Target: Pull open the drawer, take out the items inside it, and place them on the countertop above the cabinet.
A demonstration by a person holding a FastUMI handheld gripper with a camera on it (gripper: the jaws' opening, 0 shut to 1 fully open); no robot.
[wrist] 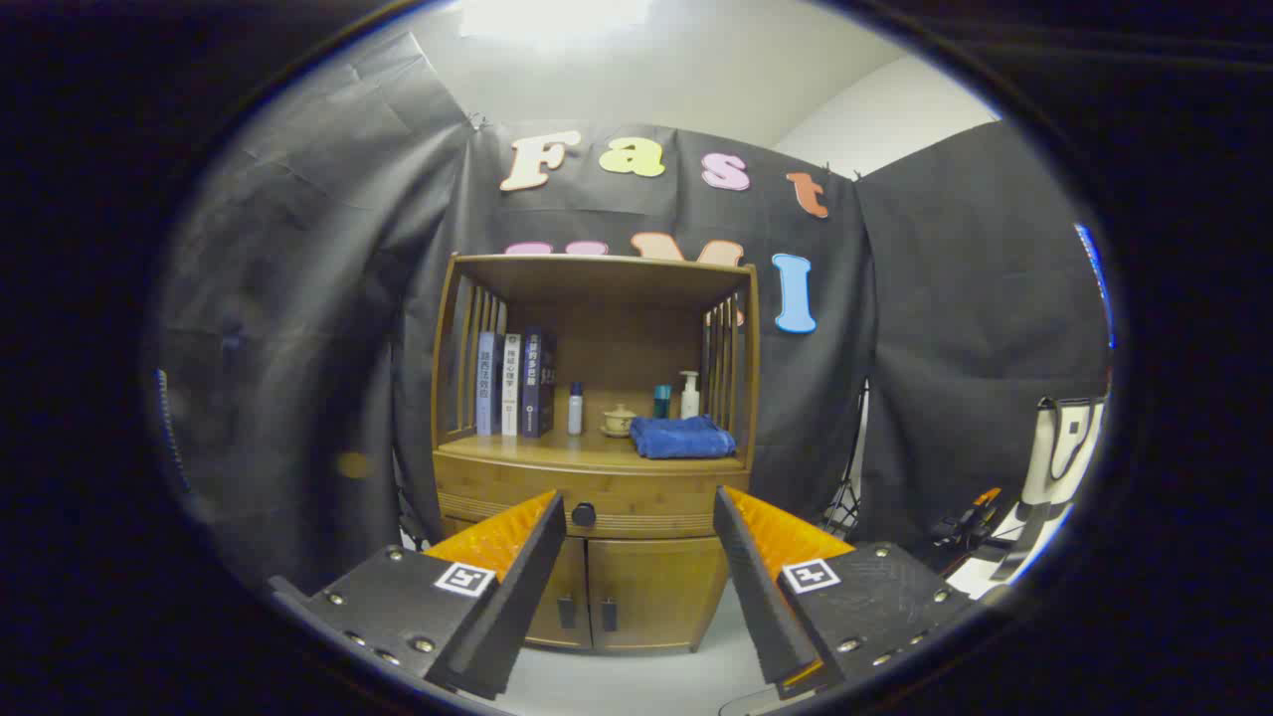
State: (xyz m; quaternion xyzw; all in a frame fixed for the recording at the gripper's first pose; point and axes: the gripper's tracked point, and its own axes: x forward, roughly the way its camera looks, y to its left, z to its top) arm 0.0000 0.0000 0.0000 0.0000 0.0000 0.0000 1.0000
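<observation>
A wooden cabinet (pixel 597 467) stands ahead against the black cloth wall. Its drawer (pixel 636 507) is closed, with a dark round knob (pixel 584 514) on the front. The knob sits beyond my fingers, close to the left fingertip. The countertop (pixel 557 452) above the drawer holds a folded blue towel (pixel 682 438), several books (pixel 512 383), a slim bottle (pixel 575 409), a small cup (pixel 619 421), a teal bottle (pixel 661 401) and a pump bottle (pixel 689 396). My gripper (pixel 639 512) is open, fingers wide apart, nothing between them, still some way short of the cabinet.
Two lower cabinet doors (pixel 617 587) with dark handles sit under the drawer. A light floor (pixel 646 676) stretches before the cabinet. To the right stand a tripod (pixel 845 497) and a white bag with dark straps (pixel 1054 467).
</observation>
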